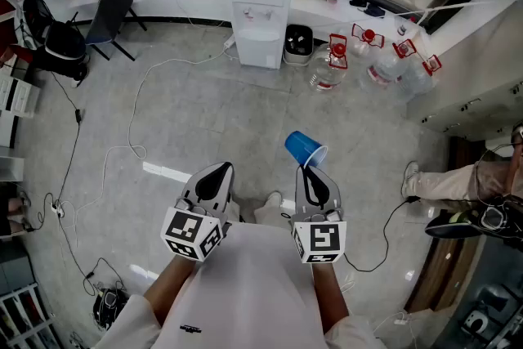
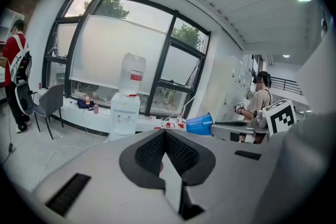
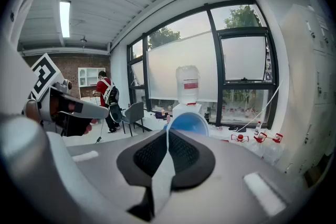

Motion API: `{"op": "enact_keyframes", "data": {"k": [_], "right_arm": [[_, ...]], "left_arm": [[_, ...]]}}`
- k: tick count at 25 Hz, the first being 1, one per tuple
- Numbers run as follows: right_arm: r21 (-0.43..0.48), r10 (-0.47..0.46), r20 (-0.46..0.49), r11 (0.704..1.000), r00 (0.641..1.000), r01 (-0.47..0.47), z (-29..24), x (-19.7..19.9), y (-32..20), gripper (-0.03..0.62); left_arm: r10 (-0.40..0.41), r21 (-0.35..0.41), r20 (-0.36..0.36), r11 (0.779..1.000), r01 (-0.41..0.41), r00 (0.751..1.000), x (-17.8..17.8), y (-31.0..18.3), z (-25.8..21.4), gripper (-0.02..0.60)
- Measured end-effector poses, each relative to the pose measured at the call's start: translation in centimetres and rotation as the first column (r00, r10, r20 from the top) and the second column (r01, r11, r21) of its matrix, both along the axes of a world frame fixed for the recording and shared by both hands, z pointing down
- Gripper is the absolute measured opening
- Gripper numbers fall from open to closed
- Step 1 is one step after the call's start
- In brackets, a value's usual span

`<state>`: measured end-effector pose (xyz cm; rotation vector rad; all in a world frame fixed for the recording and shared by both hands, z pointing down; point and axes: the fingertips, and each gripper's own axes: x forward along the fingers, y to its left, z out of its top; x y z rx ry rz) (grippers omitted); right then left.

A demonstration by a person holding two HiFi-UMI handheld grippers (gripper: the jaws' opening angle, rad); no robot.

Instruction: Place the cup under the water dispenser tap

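Note:
My right gripper (image 1: 311,169) (image 3: 168,135) is shut on the rim of a blue plastic cup (image 1: 304,148) (image 3: 188,124), which juts out past the jaw tips, tilted, with its mouth turned toward the right gripper view. From the left gripper view the cup (image 2: 199,125) shows at the right. Beside it, my left gripper (image 1: 216,174) (image 2: 165,132) is shut with nothing in it. A white water dispenser (image 1: 261,20) (image 2: 125,113) (image 3: 187,97) with a bottle on top stands far ahead by the window counter, well apart from both grippers.
Several large water bottles with red caps (image 1: 331,65) lie on the floor right of the dispenser, next to a black bin (image 1: 298,41). A dark chair (image 1: 110,16) stands at the left. Cables (image 1: 122,147) trail over the floor. A person's leg (image 1: 453,184) is at the right.

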<state>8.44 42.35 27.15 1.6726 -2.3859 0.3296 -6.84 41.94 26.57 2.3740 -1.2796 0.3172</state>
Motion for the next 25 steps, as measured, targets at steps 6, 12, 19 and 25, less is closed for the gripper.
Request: {"op": "enact_keyframes", "data": {"k": [6,12,19,25], "right_arm": [[0.027,-0.009,0.002,1.000,1.000,0.009,-0.1,0.9,-0.2,0.021],[0.058,-0.010,0.027,0.998,1.000,0.008,-0.8,2.6,0.3,0.021],[0.072,0.000,0.053,0.997,0.999,-0.003,-0.3,6.1,1.0,0.020],[0.064,0.002,0.058,0.998,0.998,-0.006,0.1,7.7,0.1,0.020]], "left_arm": [[-0.006,0.010,-0.005,1.000,0.006,1.000,1.4,-0.1,0.3,0.002],[0.009,0.024,0.010,1.000,-0.010,1.000,3.7,0.0,0.0,0.002],[0.029,0.024,0.045,0.999,-0.030,0.999,6.7,0.3,0.3,0.002],[0.048,0.024,0.054,0.999,-0.049,0.997,8.0,-0.8,0.0,0.002]]}}
